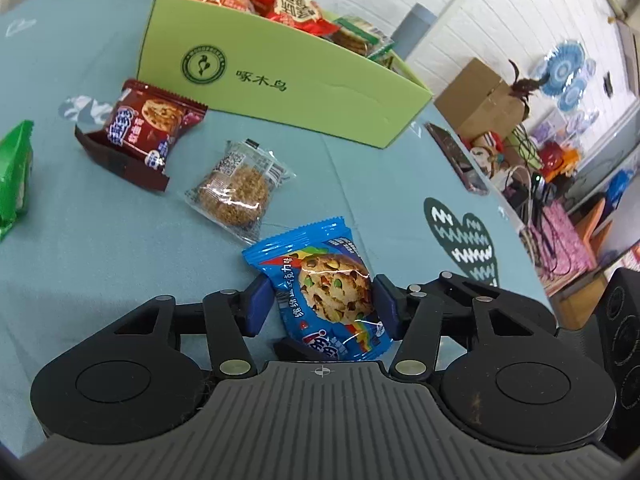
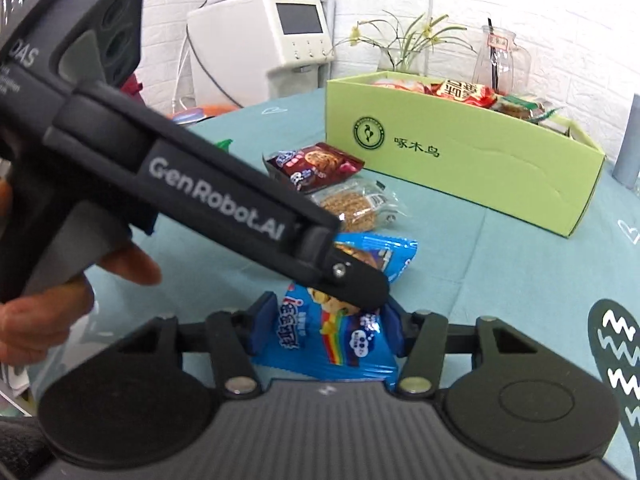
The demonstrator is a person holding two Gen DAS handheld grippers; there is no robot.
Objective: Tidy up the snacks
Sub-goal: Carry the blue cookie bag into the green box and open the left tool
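Note:
My left gripper [image 1: 320,306] is shut on a blue cookie packet [image 1: 326,288] just above the teal tablecloth. My right gripper [image 2: 328,328] is shut on a second blue cookie packet [image 2: 332,336]; the left gripper's black arm [image 2: 224,200] crosses over it, and the left one's packet [image 2: 388,256] shows behind. A dark red cookie packet [image 1: 144,128] and a clear-wrapped round oat cake [image 1: 236,192] lie between me and the light green box [image 1: 280,80], which holds several snack packets. All three also show in the right wrist view: red packet [image 2: 316,164], oat cake [image 2: 356,204], box [image 2: 460,156].
A green packet [image 1: 14,176] lies at the far left. A glass jar [image 2: 500,60] and a vase of flowers [image 2: 404,48] stand behind the box. A grey cylinder [image 2: 630,140] stands at the right. The table edge [image 1: 500,200] runs along the right, with clutter beyond.

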